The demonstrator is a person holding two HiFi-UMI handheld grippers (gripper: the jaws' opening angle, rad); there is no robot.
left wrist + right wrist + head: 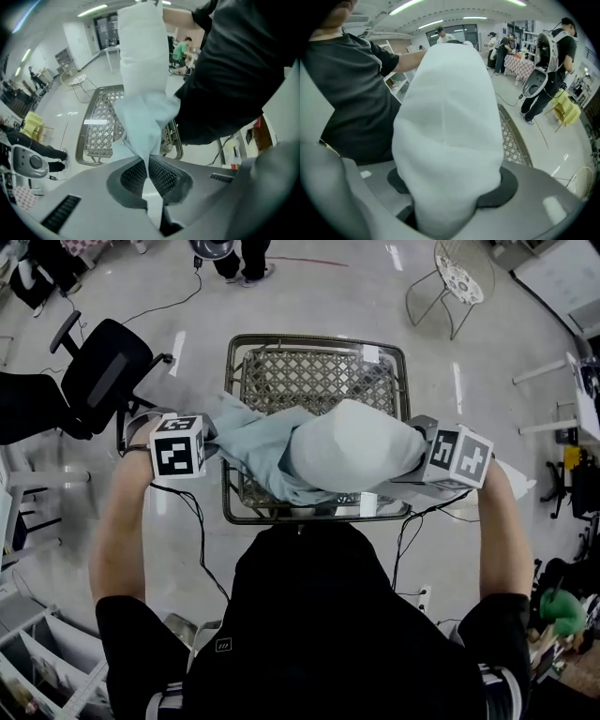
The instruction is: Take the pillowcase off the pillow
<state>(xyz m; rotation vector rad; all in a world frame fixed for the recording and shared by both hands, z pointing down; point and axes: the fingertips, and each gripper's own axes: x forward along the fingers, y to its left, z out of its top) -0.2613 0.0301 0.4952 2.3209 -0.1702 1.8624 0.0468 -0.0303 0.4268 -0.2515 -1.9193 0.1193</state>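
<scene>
Above the woven-top table (314, 371), I have the pillow (352, 448) slung crosswise between both grippers. My left gripper (148, 165) is pinched tight on a bunched fold of the pale pillowcase (145, 126). My right gripper (451, 190) is clamped, roughly half-wide, around the pillow's bulky white end. Seen from the head view, its long axis runs left to right, with the white end toward the right gripper.

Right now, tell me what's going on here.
A person stands over a lattice-topped table with a gripper in each hand. The left gripper is shut on a pinch of the pale blue pillowcase; the right gripper clamps the white pillow. The pillow's end shows bare, the case bunched toward the left gripper.
</scene>
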